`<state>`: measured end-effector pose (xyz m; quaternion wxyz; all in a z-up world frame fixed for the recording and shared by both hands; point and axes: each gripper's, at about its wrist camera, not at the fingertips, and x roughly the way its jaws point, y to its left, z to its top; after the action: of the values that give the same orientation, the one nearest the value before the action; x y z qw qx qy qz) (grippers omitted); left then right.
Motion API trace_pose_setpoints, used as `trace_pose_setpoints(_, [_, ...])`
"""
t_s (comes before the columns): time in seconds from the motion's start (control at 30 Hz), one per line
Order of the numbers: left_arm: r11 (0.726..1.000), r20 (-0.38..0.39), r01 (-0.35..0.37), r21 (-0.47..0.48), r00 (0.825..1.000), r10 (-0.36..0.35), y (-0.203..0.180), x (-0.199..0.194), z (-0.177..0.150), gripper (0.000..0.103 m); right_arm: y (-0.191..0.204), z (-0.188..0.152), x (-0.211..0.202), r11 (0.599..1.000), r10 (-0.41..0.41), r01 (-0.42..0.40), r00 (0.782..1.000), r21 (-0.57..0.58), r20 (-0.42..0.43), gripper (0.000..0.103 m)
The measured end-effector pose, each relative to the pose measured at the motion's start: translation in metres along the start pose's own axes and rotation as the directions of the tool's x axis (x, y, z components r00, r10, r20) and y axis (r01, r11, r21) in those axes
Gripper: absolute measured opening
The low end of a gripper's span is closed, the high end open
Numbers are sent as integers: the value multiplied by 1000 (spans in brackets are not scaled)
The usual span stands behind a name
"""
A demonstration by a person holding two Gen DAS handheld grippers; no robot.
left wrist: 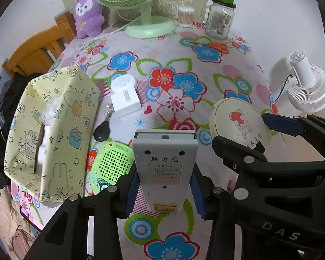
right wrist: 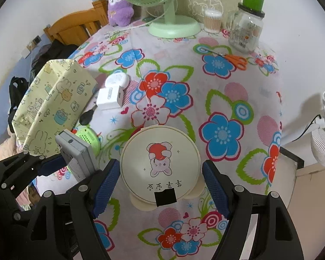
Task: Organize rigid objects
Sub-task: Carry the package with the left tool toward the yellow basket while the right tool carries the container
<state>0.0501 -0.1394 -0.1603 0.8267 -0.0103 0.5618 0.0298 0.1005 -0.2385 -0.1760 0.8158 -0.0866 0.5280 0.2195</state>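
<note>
My left gripper [left wrist: 163, 173] is shut on a grey rectangular device [left wrist: 164, 151] with a printed label, pinched between the blue pads and held above the flowered tablecloth [left wrist: 184, 69]. In the right wrist view the same device [right wrist: 75, 151] shows at the left. My right gripper [right wrist: 160, 166] grips a round cream case [right wrist: 160, 160] with a rabbit picture, pads at its two sides. That case [left wrist: 238, 121] and the right gripper [left wrist: 243, 130] also show in the left wrist view. A yellow patterned storage box [left wrist: 52, 130] [right wrist: 54, 99] stands open at the left.
Next to the box lie a green perforated gadget [left wrist: 112, 164], a black key fob [left wrist: 101, 132], a white charger [left wrist: 125, 101] and a white oval case [left wrist: 123, 82]. At the back stand a green fan [left wrist: 149, 26], a glass jar [left wrist: 218, 21], orange scissors [left wrist: 220, 46] and a purple plush [left wrist: 88, 15].
</note>
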Motion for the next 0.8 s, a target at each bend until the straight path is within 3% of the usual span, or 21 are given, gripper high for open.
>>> trace_pose_setpoints(0.5, [1000, 68, -20, -5, 997, 21, 0, -35, 6, 45, 4, 8, -38, 999, -3, 2, 999, 32, 43, 80])
trace_pose_setpoints(0.8, [1000, 61, 14, 5, 998, -14, 8, -39, 4, 45, 18, 8, -45, 999, -38, 37, 998, 28, 59, 80])
